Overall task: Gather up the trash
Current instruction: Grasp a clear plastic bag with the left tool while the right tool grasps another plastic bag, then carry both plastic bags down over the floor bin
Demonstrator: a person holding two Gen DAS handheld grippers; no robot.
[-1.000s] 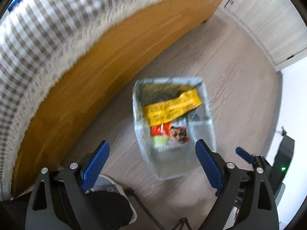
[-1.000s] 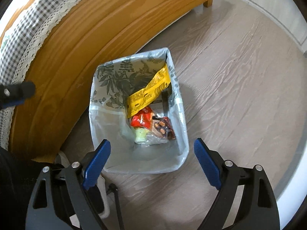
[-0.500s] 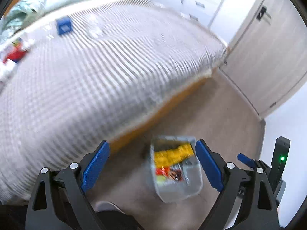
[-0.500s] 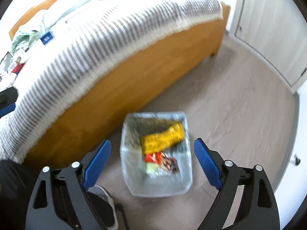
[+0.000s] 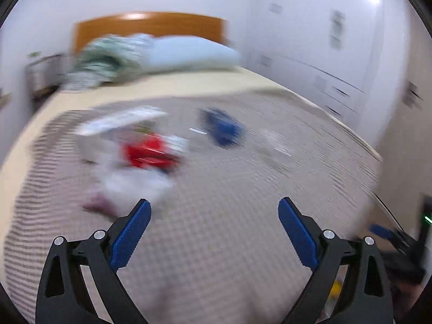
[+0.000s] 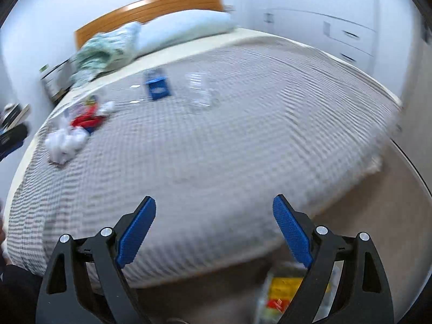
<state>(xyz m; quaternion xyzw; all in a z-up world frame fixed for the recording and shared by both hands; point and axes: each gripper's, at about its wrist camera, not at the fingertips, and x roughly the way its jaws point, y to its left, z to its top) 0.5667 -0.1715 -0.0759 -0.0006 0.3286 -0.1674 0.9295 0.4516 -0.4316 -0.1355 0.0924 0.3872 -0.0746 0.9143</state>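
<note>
Both tongs, left (image 5: 214,224) and right (image 6: 214,221), gape wide, empty. Crumpled white tissue wad (image 6: 66,141) near the grey checked bed (image 6: 216,145)'s left edge looks light and soft; pinch its bulk.

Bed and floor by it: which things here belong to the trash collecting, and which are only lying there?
For the job:
- red wrapper
- white crumpled paper
- blue box
- clear plastic piece
- trash bin on the floor, partly behind the right gripper
- left gripper, open

Just there:
- pale pillow
- green patterned bedding
- grey bedspread
- headboard
</note>
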